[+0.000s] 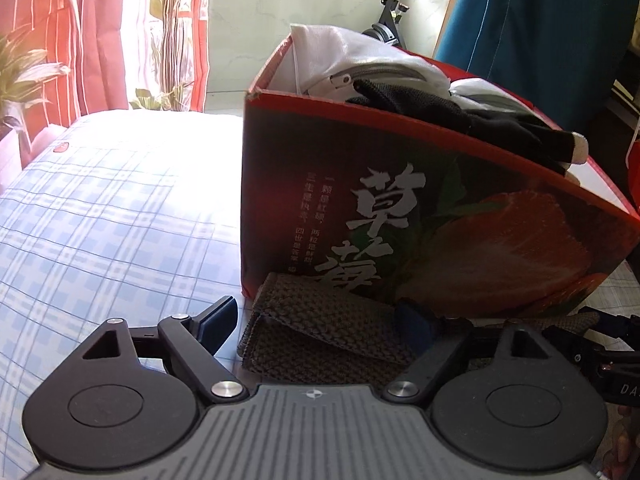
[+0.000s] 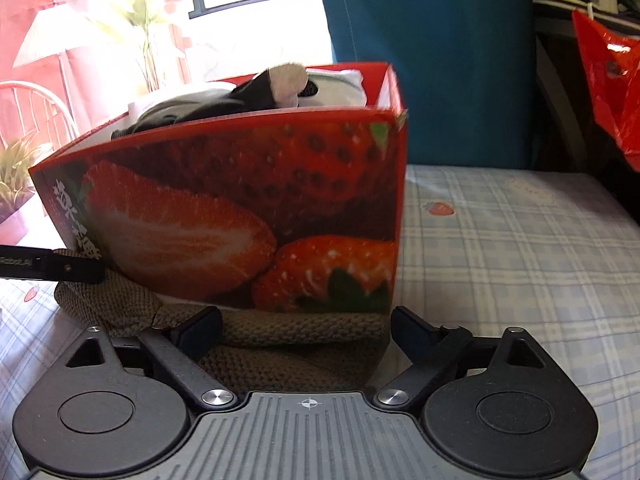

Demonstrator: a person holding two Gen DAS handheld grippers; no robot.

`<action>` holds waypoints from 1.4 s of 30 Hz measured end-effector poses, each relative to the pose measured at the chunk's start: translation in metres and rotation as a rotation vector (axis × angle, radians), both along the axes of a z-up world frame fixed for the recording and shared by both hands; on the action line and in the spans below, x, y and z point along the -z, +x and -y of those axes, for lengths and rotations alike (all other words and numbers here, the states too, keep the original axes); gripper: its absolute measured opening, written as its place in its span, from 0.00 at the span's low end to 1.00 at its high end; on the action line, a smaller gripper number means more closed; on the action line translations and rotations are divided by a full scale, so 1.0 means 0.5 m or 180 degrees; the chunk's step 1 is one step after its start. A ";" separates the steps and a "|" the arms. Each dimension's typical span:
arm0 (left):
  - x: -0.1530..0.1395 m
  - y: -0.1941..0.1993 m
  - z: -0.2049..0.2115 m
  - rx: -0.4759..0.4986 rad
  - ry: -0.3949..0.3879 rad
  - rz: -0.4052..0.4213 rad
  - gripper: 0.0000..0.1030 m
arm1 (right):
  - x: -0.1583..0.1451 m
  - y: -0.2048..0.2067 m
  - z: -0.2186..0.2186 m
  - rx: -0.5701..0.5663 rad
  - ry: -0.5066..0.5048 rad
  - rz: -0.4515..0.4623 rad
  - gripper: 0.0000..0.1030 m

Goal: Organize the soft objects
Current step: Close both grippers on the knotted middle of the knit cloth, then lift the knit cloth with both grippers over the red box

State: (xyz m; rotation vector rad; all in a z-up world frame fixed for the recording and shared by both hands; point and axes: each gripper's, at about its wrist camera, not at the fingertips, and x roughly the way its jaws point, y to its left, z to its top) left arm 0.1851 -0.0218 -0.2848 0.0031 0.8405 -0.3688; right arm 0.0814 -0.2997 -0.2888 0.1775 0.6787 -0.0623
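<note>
A: What lies around the knitted piece?

B: The olive-brown knitted cloth (image 1: 320, 336) is folded on the bed (image 1: 100, 208), which wears a pale blue checked sheet. It sits right against the foot of the red strawberry box (image 1: 440, 216), touching the box's printed front wall.

A: And the box itself?

B: It stands upright and open-topped, packed with soft things: a white zipped pouch (image 1: 360, 68) at the back and a black glove (image 1: 460, 116) draped over the near rim, one pale fingertip hanging past the edge.

A: How do the grippers stand?

B: The left hand-held gripper (image 1: 320, 322) has its jaws wide, one finger out on the sheet, the other over the cloth near the box wall. The cloth lies between them, but the pads do not press it. The right hand-held gripper (image 2: 306, 334) is also spread wide, straddling the cloth's other end (image 2: 300, 344) below the box corner (image 2: 396, 216); no squeeze there either.

A: What blocks the way?

B: The box wall rises straight behind the cloth, so there is no room behind it. From the right wrist view, the left tool's dark finger (image 2: 60, 268) crosses over the cloth's far end.

A: Beyond the bed?

B: Red striped curtains (image 1: 88, 40), a leafy plant (image 1: 176, 28), a teal hanging fabric (image 2: 428, 60), and a red plastic bag (image 2: 608, 80) at the right edge.
</note>
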 end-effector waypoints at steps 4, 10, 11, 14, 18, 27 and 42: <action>0.017 0.003 0.012 0.0024 0.0055 -0.0019 0.82 | 0.013 0.007 -0.003 -0.0010 0.0037 -0.0087 0.79; 0.015 -0.003 0.021 0.0105 0.0091 0.0041 0.53 | 0.015 0.002 -0.014 -0.0123 0.0039 -0.0086 0.55; 0.013 -0.007 0.021 0.0126 0.0071 0.0032 0.50 | 0.014 0.002 -0.011 -0.0146 0.0077 -0.0086 0.50; 0.007 -0.023 0.029 0.0174 0.0122 0.0066 0.38 | 0.012 -0.001 -0.008 -0.0200 0.0111 -0.0104 0.39; 0.006 -0.052 0.027 0.0180 0.0146 0.0082 0.31 | 0.010 -0.011 -0.009 -0.0264 0.0151 -0.0144 0.30; 0.009 -0.143 0.003 0.0132 0.0078 0.0054 0.31 | 0.010 -0.064 -0.055 -0.0299 0.0163 -0.0144 0.23; 0.011 -0.199 -0.020 0.0180 0.0022 -0.0005 0.24 | -0.012 -0.124 -0.082 -0.0383 0.0094 -0.0144 0.20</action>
